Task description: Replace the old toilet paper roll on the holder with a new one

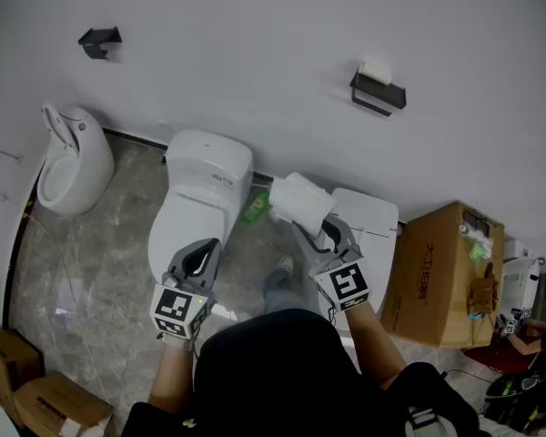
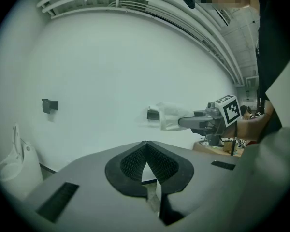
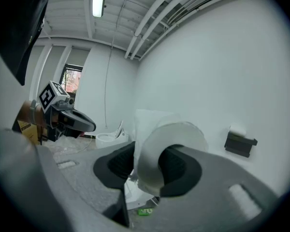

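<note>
A new toilet paper roll (image 1: 300,198), one loose sheet hanging off it, is clamped between the right gripper's (image 1: 321,232) jaws. The left gripper's (image 1: 200,255) jaws are pressed together on nothing. The wall holder (image 1: 379,93), topped by a small white piece (image 1: 376,69), is set well apart from the roll, with bare wall (image 1: 255,53) around its edges.

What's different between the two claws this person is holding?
The left claw is shut and empty; the right claw grips a white toilet paper roll. The left claw's pads meet at the tips; the right claw's stand apart around the roll. Both have the same grey body and black ribbed pads.
</note>
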`<state>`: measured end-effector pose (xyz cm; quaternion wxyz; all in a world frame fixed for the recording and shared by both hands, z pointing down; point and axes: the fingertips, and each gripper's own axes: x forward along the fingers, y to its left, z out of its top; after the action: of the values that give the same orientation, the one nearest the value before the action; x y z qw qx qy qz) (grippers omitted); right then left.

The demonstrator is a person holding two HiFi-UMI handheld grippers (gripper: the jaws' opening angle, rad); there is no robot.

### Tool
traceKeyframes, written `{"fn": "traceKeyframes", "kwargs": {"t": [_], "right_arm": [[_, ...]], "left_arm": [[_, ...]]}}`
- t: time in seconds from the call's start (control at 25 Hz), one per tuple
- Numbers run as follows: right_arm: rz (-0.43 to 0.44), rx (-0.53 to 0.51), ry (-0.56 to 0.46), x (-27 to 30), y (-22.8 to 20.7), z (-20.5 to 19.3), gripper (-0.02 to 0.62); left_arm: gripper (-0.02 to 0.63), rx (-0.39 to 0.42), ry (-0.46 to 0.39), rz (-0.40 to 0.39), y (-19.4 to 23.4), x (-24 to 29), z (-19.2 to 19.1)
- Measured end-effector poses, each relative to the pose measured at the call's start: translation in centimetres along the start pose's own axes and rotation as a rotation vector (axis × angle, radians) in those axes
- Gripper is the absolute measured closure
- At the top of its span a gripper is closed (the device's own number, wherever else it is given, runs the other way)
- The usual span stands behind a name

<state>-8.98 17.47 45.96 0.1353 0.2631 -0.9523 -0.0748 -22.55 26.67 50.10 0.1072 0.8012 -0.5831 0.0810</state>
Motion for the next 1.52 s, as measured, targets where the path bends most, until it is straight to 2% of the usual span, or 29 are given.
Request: {"fn": "traceKeyframes", "kwargs": {"t": [0.32,0.84,1.12,1.52], "right_arm": [[0.016,0.012,0.009,4.8,-8.5,-1.0,0.460],[0.005,0.060,-0.002,8.6,-22.4,-2.8,0.460],[-0.019,0.086,-0.015,9.0,-26.2,-2.7,0.460],[-0.087,0.116,0.003,10.5,-27.4,-2.8,0.460]], "left_arm": [[0.592,0.012,0.024,0.000,2.5,9.3,3.1],[0.591,0.027,0.036,-0.008,3.3,23.6,7.9],[0.591,0.034,0.040,-0.039,2.9,27.4,9.1],[0.591,0.047,0.045,-0.130,4.5,30.4,9.9]]}}
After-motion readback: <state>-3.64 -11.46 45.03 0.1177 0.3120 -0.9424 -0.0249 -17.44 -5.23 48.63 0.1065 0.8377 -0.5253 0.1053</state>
